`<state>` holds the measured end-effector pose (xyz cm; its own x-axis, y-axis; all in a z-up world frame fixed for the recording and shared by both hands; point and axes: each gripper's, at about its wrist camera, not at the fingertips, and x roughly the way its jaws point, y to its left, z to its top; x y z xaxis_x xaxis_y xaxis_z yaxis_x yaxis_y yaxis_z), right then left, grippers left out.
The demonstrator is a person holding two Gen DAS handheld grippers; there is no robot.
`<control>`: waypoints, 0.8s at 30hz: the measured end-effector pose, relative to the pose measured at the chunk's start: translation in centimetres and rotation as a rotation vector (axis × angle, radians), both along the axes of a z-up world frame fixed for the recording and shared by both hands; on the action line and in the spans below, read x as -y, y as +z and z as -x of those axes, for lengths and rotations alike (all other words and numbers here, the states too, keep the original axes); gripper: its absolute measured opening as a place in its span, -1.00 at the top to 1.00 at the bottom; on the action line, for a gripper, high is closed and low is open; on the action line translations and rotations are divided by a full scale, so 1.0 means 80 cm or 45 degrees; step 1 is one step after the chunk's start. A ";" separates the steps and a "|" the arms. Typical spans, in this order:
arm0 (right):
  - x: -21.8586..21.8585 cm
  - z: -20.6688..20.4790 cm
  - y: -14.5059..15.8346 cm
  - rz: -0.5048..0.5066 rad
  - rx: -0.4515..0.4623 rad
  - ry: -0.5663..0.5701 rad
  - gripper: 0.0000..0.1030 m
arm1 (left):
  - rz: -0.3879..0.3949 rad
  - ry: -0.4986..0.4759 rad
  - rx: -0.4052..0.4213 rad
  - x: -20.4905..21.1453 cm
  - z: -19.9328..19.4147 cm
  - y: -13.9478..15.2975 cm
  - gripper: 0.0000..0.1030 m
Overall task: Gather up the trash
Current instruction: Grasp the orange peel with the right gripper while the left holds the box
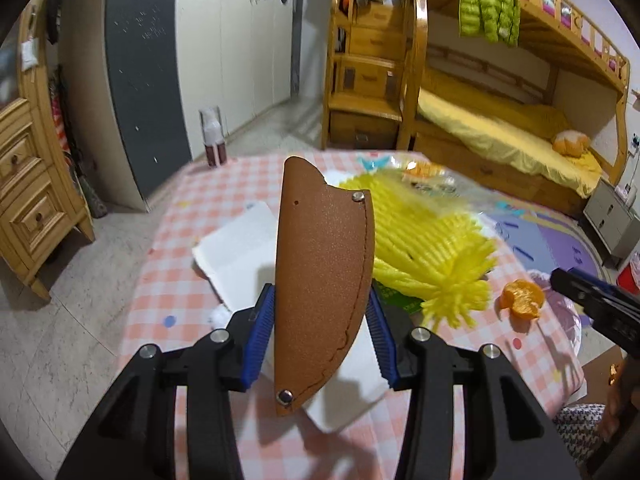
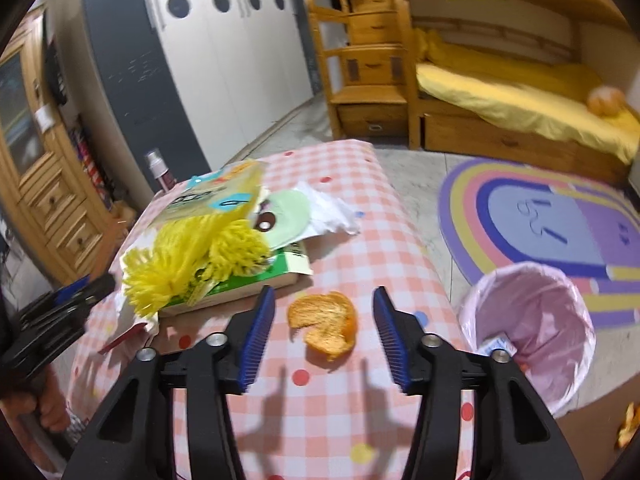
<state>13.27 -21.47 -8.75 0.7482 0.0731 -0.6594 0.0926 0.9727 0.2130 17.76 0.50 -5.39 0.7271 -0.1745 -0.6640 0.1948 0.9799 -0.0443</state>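
Note:
In the left wrist view, my left gripper point(image 1: 320, 295) is shut on a brown leather sheath point(image 1: 324, 272), held upright above the pink checked table point(image 1: 168, 280). Both blue pads press its sides. An orange peel point(image 1: 522, 300) lies on the cloth to the right, near my right gripper point(image 1: 580, 292). In the right wrist view, that peel point(image 2: 324, 326) lies on the table between the fingers of my right gripper point(image 2: 324, 294), which is open and clear of it. My left gripper point(image 2: 80, 292) shows at the left edge.
A yellow fringed bundle point(image 2: 192, 256) lies on a green book point(image 2: 248, 284), with a plastic bag point(image 2: 216, 196) and white wrappers point(image 2: 332, 208) behind. White paper point(image 1: 236, 248) lies under the sheath. A bin with a pink liner point(image 2: 532, 320) stands right of the table.

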 end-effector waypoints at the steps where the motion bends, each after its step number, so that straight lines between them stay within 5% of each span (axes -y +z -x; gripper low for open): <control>1: 0.003 0.001 -0.001 -0.005 -0.004 -0.012 -0.08 | 0.012 0.001 0.013 -0.002 0.006 0.004 0.16; 6: -0.008 -0.008 -0.013 0.048 -0.082 0.016 -0.07 | -0.009 -0.026 0.066 0.006 0.023 0.015 0.16; 13: -0.010 -0.027 -0.037 0.039 -0.205 0.010 -0.07 | -0.007 -0.027 0.013 0.006 0.017 0.005 0.16; 19: 0.008 -0.033 -0.027 0.034 -0.144 -0.050 0.39 | -0.011 -0.001 -0.005 0.003 0.014 0.000 0.16; 24: 0.005 -0.045 -0.044 0.002 -0.246 -0.012 0.45 | -0.018 0.000 0.001 0.004 0.014 0.000 0.16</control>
<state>16.85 -21.90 -12.24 0.6085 0.0658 -0.7908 0.1408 0.9718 0.1892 16.66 0.20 -5.41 0.7274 -0.1654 -0.6660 0.1952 0.9803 -0.0303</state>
